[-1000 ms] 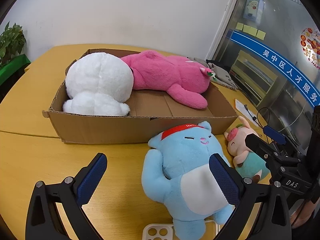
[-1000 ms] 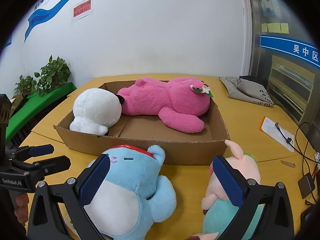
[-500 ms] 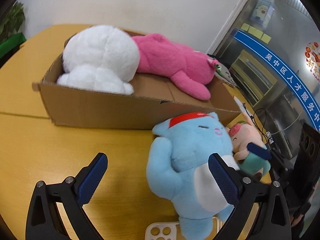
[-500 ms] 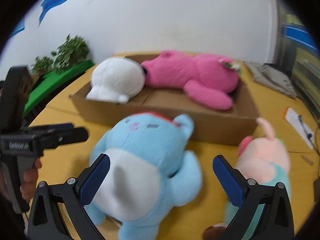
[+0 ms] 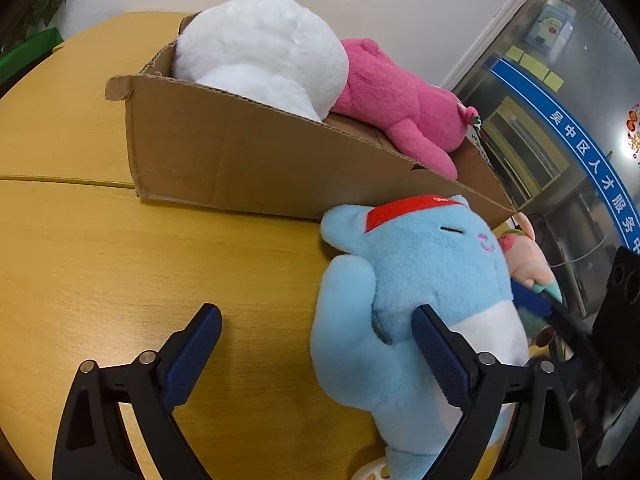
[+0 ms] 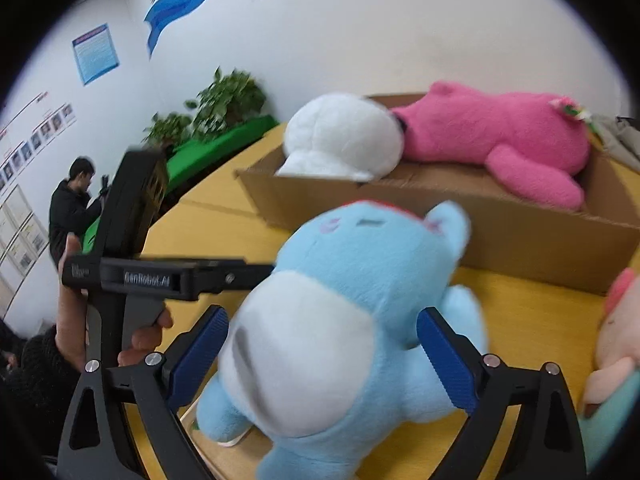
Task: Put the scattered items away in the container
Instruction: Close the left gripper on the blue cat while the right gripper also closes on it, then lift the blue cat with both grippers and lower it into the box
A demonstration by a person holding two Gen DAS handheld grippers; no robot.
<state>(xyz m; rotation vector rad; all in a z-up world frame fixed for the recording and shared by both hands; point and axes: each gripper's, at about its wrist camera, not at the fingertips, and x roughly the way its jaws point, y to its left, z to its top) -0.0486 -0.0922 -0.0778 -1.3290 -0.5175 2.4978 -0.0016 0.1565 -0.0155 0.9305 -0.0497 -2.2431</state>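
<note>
A light blue plush with a red headband (image 5: 416,280) lies on the yellow table in front of a cardboard box (image 5: 248,156). The box holds a white plush (image 5: 260,48) and a pink plush (image 5: 400,100). My left gripper (image 5: 316,344) is open, its right finger against the blue plush's side. My right gripper (image 6: 324,344) is open with the blue plush (image 6: 340,320) between its fingers. A pink and teal pig plush (image 5: 528,264) lies right of the blue one; it also shows in the right wrist view (image 6: 616,360).
A white perforated object (image 5: 372,472) lies under the blue plush at the table's near edge. Green plants (image 6: 224,104) stand beyond the table's far left. A person (image 6: 72,200) stands by the left wall.
Both grippers have moved closer and lower around the blue plush. The right gripper has swung left so the plush now sits between its fingers. Both stay open.
</note>
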